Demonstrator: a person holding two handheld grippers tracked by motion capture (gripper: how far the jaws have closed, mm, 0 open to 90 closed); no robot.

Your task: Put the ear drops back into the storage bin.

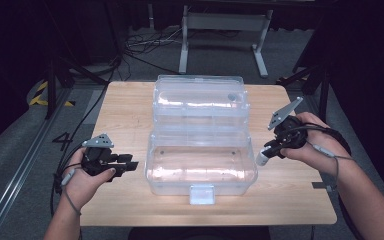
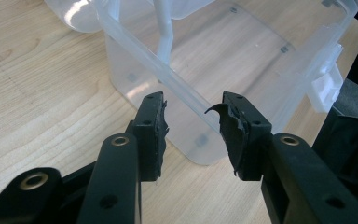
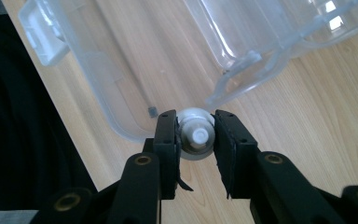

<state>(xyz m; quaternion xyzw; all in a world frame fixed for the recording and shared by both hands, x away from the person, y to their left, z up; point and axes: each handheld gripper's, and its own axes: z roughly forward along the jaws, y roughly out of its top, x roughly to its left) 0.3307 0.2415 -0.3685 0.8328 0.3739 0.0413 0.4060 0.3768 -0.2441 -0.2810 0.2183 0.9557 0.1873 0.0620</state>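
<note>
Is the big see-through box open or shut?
Open. The clear plastic box has its lid swung back behind it on the table, and its bare inside shows from above.

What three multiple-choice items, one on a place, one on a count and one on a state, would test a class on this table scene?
1. Where is the clear box?
A. mid-table, between the two grippers
B. on the floor
C. at the table's far left corner

2. How many grippers hold something?
A. none
B. one
C. two

3. What state is the box's lid in?
A. shut
B. open, swung back
C. taken off, lying on the floor

Key: 1 A, the high view shows the box between the left gripper and the right gripper. 2 B, the right jaws clamp a small white round part; the left jaws stand apart, bare. 3 B, the lid lies back behind the tub.
</note>
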